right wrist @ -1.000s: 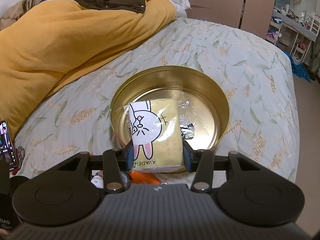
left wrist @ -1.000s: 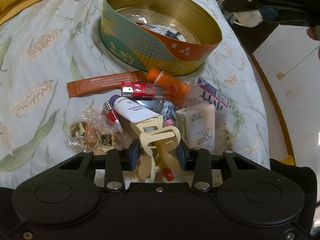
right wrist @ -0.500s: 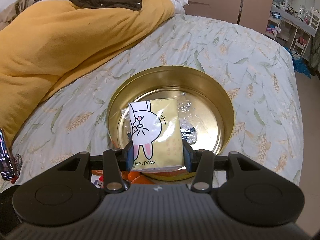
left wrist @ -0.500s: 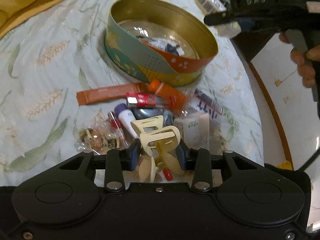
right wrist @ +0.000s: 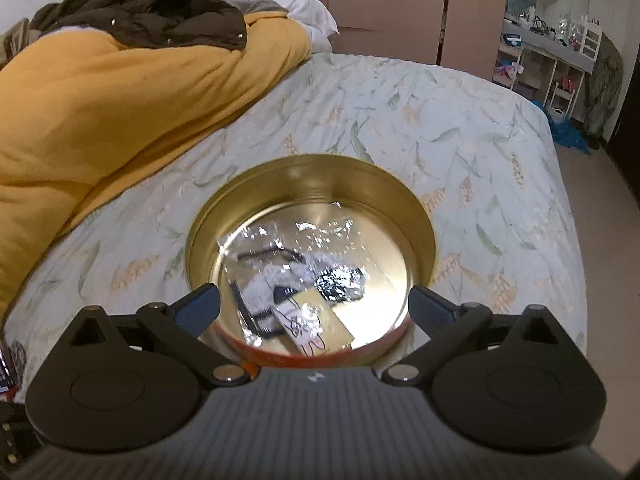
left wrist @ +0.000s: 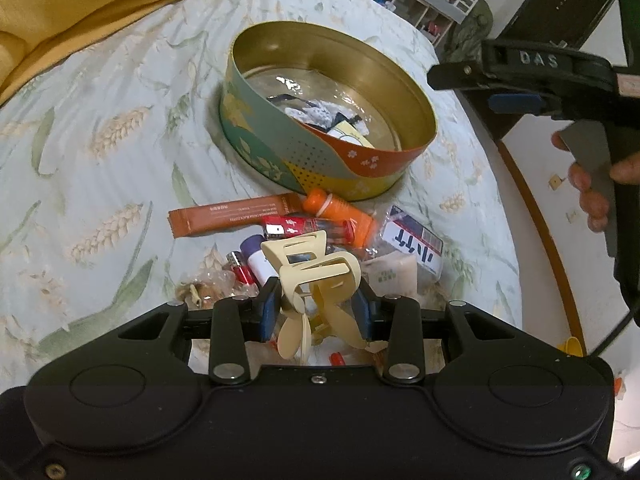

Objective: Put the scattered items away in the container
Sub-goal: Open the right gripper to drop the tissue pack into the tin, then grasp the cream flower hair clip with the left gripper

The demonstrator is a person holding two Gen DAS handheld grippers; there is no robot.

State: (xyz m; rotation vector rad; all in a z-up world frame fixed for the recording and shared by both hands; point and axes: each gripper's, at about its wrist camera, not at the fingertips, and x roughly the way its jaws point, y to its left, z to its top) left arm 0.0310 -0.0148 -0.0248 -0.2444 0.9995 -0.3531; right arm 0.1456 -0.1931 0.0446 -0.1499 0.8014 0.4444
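The left hand-held gripper [left wrist: 316, 306] was clamped on a cream-yellow claw hair clip [left wrist: 316, 268], held above the pile of small things on the bed [left wrist: 100, 128]. Only the left wrist view showed that pile: a brown stick sachet [left wrist: 234, 215], an orange tube [left wrist: 340, 212] touching the foot of the tin, a red lighter [left wrist: 308, 227] just in front of the tube, a white tube with a purple cap [left wrist: 258, 258], a small red item [left wrist: 240, 270] beside it, a clear bag of trinkets [left wrist: 212, 290], a pale tissue packet [left wrist: 390, 276] and a barcoded packet [left wrist: 416, 242]. Beyond them stood the round tin [left wrist: 280, 128], its outer wall teal, orange and yellow; that painted wall appeared only in this view. At the right edge the right hand-held gripper [left wrist: 516, 76] hung level over the tin's far side, with the person's fingers [left wrist: 592, 192] on its handle.

The right wrist view looked straight down into the round tin [right wrist: 312, 176], showing the gold floor that the left view saw only at a slant. The right hand-held gripper [right wrist: 314, 304] had its blue-padded fingers [right wrist: 200, 304] spread wide apart with nothing between them. Inside the tin, near the closest wall, lay a yellow rabbit-print packet [right wrist: 316, 318], partly over a clear bag with a black comb [right wrist: 256, 280]; a crinkled foil wrapper [right wrist: 340, 280] lay beside them. This view alone took in the yellow duvet [right wrist: 120, 112], the dark jacket [right wrist: 152, 20] on top of it and the shelves [right wrist: 560, 52] at the back of the room.
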